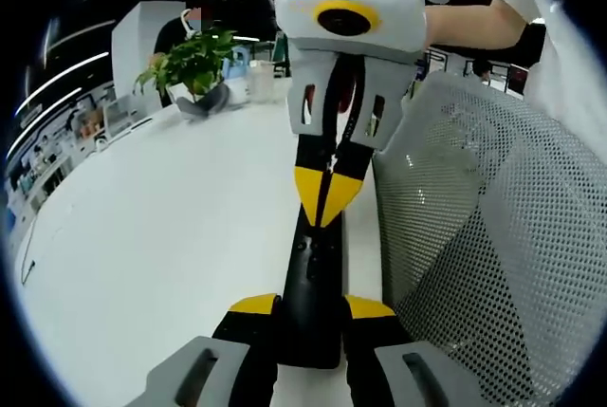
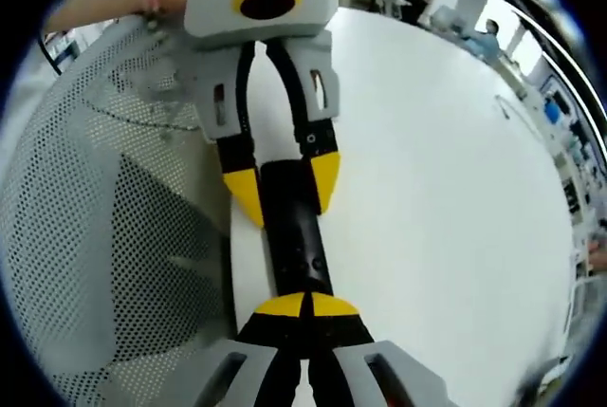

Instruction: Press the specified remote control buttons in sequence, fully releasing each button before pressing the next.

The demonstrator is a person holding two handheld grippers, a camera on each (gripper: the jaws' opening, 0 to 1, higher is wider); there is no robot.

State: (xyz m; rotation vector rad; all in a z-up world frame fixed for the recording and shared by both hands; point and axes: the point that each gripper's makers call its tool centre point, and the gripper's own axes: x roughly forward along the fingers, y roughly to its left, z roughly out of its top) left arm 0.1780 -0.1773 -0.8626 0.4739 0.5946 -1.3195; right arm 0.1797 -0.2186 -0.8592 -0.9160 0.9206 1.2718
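A black remote control (image 1: pixel 313 269) lies lengthwise over the white table's edge, held off the surface. My left gripper (image 1: pixel 311 306) is shut on its near end, one yellow tip on each side. My right gripper (image 1: pixel 327 194) comes in from the far side, its jaws shut, and its joined yellow tips touch the top face of the remote. In the right gripper view the same remote (image 2: pixel 296 246) runs away from my right gripper (image 2: pixel 308 305), whose tips meet over its near end, while the left gripper (image 2: pixel 285 187) clamps the far end.
The white table (image 1: pixel 161 236) spreads to the left, with a potted plant (image 1: pixel 194 65) at its far end. A grey mesh chair back (image 1: pixel 493 236) stands close beside the remote and also shows as mesh (image 2: pixel 104 217). A person's arm (image 1: pixel 474 23) holds the right gripper.
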